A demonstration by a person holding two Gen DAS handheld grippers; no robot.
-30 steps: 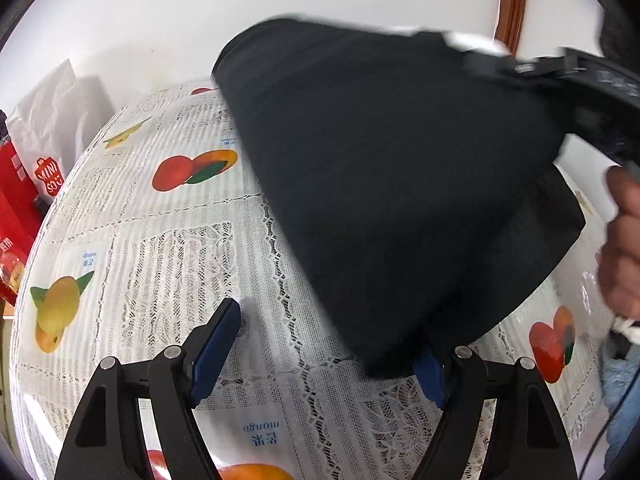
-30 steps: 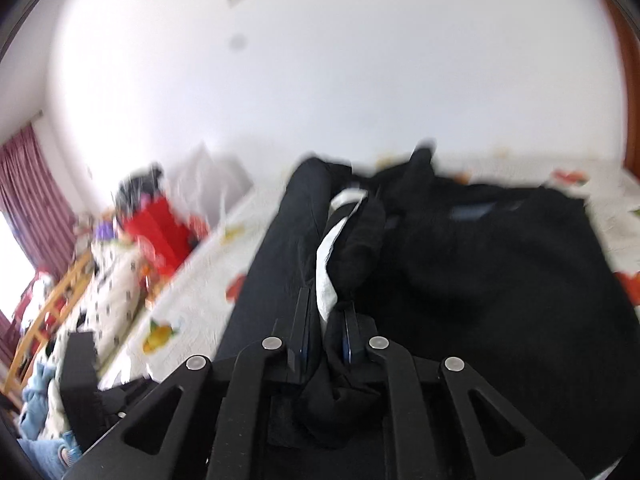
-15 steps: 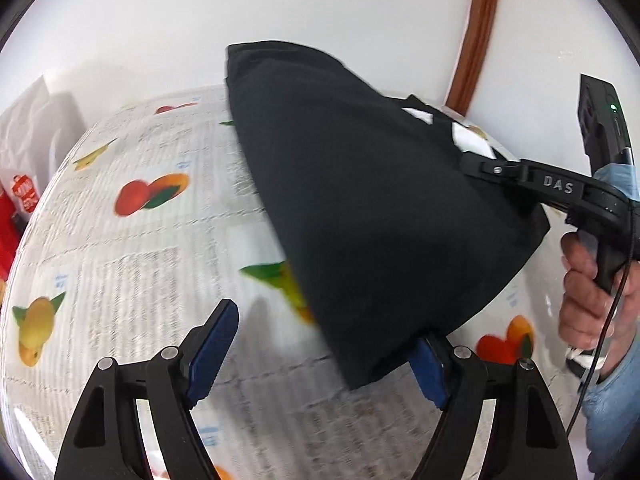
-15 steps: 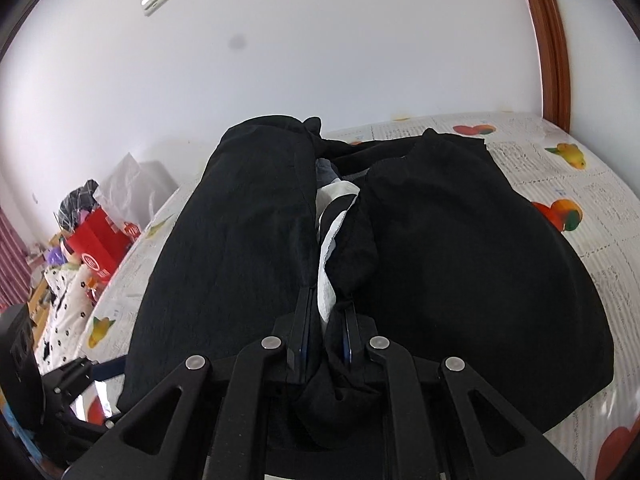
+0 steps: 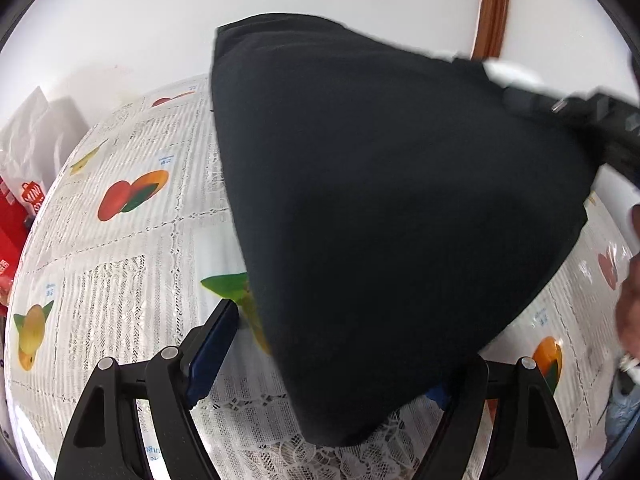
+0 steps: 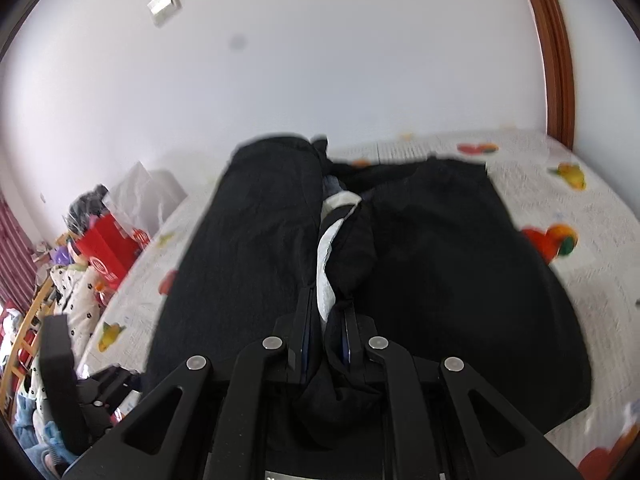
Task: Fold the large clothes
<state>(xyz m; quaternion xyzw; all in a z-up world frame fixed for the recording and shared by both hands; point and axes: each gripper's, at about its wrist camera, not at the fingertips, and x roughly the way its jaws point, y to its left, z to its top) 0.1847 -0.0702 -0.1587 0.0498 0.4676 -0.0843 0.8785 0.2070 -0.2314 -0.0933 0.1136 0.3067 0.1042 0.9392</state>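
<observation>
A: Where was the black garment (image 5: pixel 392 216)?

B: Draped over the fruit-print worktop (image 5: pixel 120 248), part of it lifted toward 2 o'clock in the left view. The right tool (image 6: pixel 326 332) was pinching a bunched fold of it, white lining (image 6: pixel 325 276) showing between the pads.

A: And the left tool (image 5: pixel 332 344)?

B: Spread wide, the cloth's low corner hanging between its fingers, nothing gripped.

A: How would it handle?

B: Probably soft, limp and light. It would sag, so I'd take a hem or corner, never the middle.
</observation>
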